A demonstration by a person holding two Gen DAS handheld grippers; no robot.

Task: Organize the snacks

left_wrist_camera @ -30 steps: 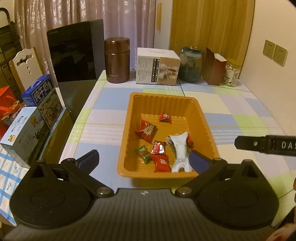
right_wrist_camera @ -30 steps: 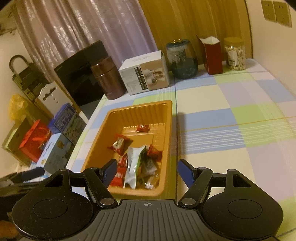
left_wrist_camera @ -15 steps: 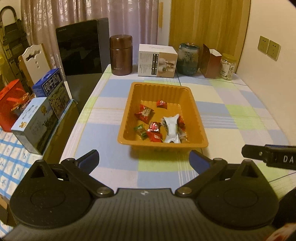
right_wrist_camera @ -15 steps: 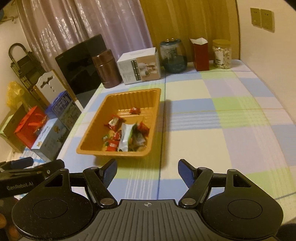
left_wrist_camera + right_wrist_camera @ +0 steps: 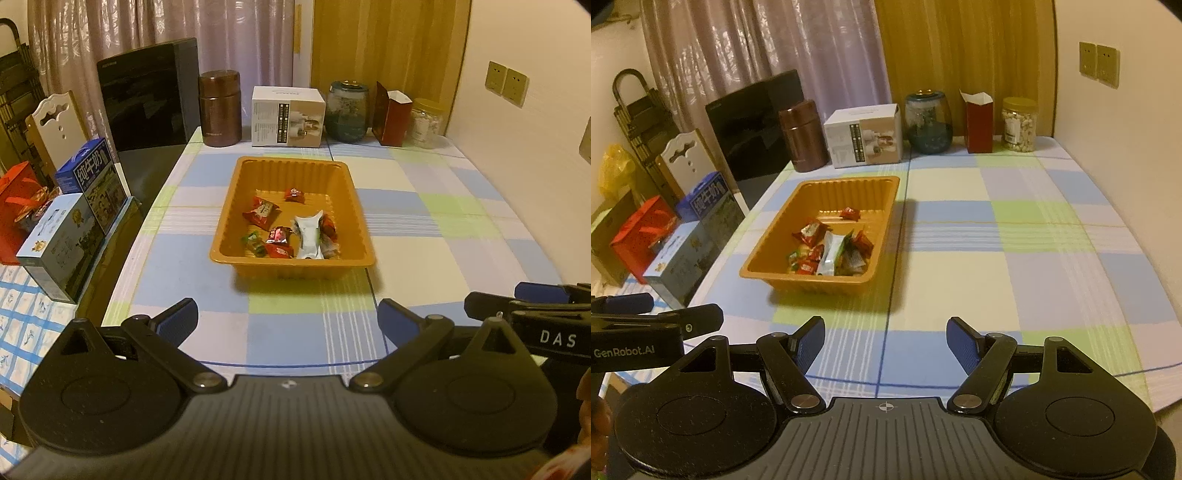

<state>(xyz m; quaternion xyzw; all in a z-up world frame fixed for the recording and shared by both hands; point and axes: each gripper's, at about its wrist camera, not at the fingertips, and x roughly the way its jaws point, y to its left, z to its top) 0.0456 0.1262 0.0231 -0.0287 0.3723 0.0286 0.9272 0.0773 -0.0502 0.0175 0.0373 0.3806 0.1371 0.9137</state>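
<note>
An orange plastic tray (image 5: 236,206) (image 5: 764,254) sits on the checked tablecloth, left of the table's middle. Inside lie several wrapped snacks: red packets (image 5: 260,212) (image 5: 809,232), a white pouch (image 5: 309,236) (image 5: 830,254) and a small green sweet (image 5: 253,240). My left gripper (image 5: 286,319) hovers open over the near part of the table, well short of the tray, nothing between its blue pads. My right gripper (image 5: 885,341) is open too and empty, near the front edge, to the tray's right. Each gripper shows at the edge of the other's view.
Along the far edge stand a brown canister (image 5: 219,107), a white box (image 5: 288,116), a dark glass jar (image 5: 347,110), a red carton (image 5: 391,112) and a nut jar (image 5: 1018,123). Milk boxes (image 5: 62,236) and a red bag (image 5: 642,236) sit left of the table. A wall runs along the right.
Both grippers have drawn back from the tray toward the table's near edge and slightly up. The tray and its snacks look smaller and have not moved. Both stay open.
</note>
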